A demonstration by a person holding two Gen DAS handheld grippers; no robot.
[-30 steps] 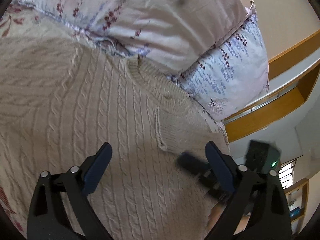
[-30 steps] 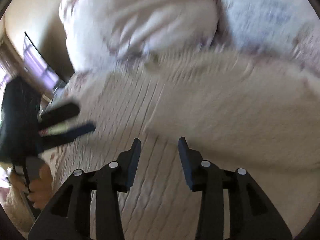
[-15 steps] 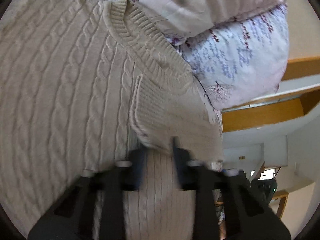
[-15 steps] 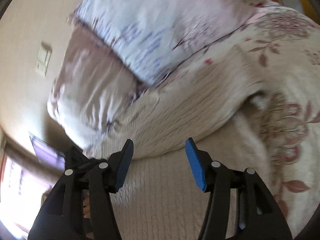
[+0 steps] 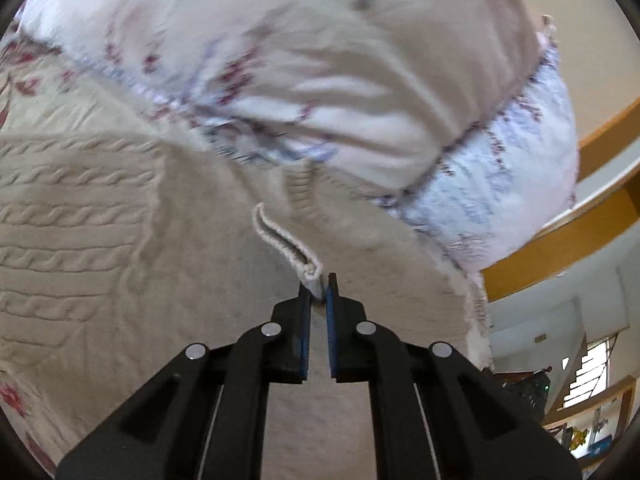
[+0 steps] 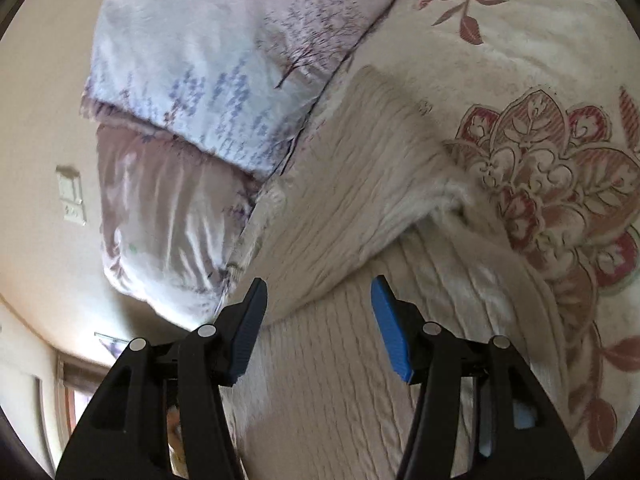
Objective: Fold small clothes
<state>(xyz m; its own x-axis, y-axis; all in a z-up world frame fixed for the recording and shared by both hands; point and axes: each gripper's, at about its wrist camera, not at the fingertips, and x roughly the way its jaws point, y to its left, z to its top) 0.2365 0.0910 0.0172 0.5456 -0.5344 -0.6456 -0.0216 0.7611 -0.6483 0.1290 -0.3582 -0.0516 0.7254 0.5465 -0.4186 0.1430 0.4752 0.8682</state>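
Since half a second back, the sleeve cuff (image 5: 294,249) has been picked up off the sweater body, so it's now seen lifted on edge instead of lying flat. On the left side, the left gripper (image 5: 319,280) is pinched tight on that ribbed cuff edge, with its blue pads nearly touching and only the knit caught between them. Cream cable-knit sweater (image 5: 80,216) is spread on the bed beneath and to the left of the gripper, its cable pattern clearest at the far left of that view. Just behind the sweater, the floral pillows (image 5: 340,80) are stacked, touching its collar end; that part is blurred, so finer detail can't be made out. A wooden shelf edge (image 5: 568,240) is seen off beyond the pillows. Over on the right side, the right gripper (image 6: 318,284) is held wide apart over the sweater (image 6: 340,360), nothing gripped, and whether the tips are resting on the knit can't be told. A folded-over sweater layer (image 6: 360,200) is seen just past its tips, running up toward the pillows (image 6: 208,80). Beside the sweater to the right, the floral quilt (image 6: 552,184) is laid out.
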